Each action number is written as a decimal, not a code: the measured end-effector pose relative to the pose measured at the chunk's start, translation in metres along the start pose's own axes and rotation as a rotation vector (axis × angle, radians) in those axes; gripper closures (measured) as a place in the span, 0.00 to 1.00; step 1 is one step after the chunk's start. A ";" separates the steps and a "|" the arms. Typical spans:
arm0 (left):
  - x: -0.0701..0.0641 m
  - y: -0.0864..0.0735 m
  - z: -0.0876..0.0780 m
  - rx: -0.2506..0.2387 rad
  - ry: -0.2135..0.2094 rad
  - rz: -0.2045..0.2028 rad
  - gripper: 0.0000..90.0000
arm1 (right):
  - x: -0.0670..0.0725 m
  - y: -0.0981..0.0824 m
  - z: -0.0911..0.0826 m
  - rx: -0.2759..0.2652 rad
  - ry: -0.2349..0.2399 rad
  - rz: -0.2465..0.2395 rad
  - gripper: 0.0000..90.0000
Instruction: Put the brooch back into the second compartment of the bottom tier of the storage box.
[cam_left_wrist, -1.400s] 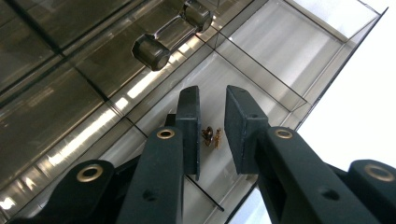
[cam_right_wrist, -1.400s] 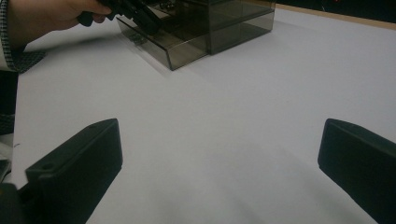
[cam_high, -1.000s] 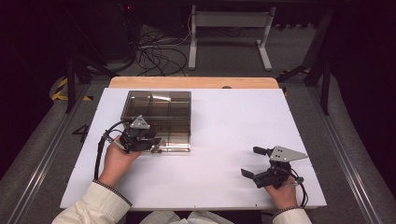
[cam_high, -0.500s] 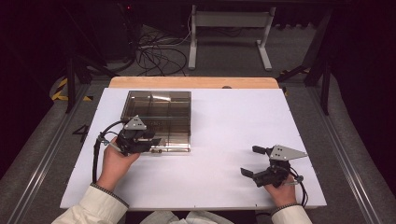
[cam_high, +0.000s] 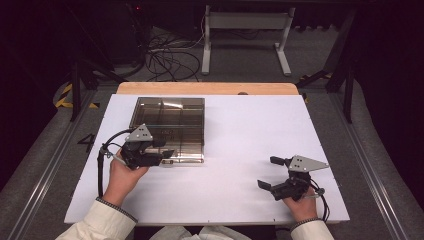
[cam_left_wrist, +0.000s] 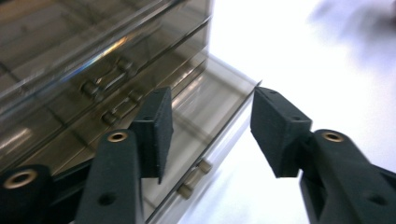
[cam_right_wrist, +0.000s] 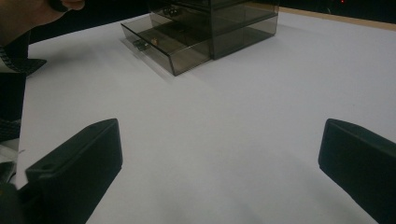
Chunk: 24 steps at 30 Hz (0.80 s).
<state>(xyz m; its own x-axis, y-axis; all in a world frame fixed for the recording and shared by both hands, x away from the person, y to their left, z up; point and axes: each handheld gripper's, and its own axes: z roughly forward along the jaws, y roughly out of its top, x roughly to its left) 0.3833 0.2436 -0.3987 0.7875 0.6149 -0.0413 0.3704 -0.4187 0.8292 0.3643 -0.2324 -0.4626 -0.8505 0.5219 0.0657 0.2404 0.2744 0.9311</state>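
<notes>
A smoky transparent drawer cabinet (cam_high: 169, 122) stands on the white table (cam_high: 240, 135), left of centre. Its bottom drawer (cam_left_wrist: 219, 116) is pulled out a little, and its small handle (cam_left_wrist: 192, 179) points at me. The closed upper drawers carry handles (cam_left_wrist: 106, 80) of the same kind. My left gripper (cam_high: 167, 148) is open at the cabinet's front, its jaws on either side of the drawer's corner (cam_left_wrist: 210, 121) without touching it. My right gripper (cam_high: 268, 172) rests open at the front right, nothing between its jaws (cam_right_wrist: 219, 154). From there the cabinet (cam_right_wrist: 229, 18) and its open drawer (cam_right_wrist: 163, 44) lie far ahead.
A wooden strip (cam_high: 205, 88) runs along the table's far edge. Beyond it are a white stand (cam_high: 245, 30) and cables (cam_high: 170, 55) on the floor. The person's left hand (cam_right_wrist: 28, 14) is at the right gripper view's top left.
My left gripper has drawn slightly left and back from the cabinet's front. The right gripper has barely moved.
</notes>
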 end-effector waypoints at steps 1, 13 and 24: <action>-0.001 0.000 -0.002 -0.011 -0.010 -0.006 0.50 | 0.000 0.000 0.000 0.000 0.000 0.000 0.00; -0.016 -0.006 -0.027 -0.118 -0.024 0.020 0.18 | 0.000 0.000 0.000 0.000 0.002 0.001 0.00; -0.015 -0.035 -0.048 -0.225 -0.051 -0.035 0.01 | 0.000 0.000 0.000 0.001 0.003 0.000 0.00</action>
<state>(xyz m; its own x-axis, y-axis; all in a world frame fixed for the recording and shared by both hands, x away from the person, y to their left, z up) 0.3350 0.2808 -0.4006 0.8020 0.5897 -0.0956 0.2836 -0.2349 0.9297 0.3645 -0.2326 -0.4625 -0.8519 0.5194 0.0672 0.2410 0.2749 0.9308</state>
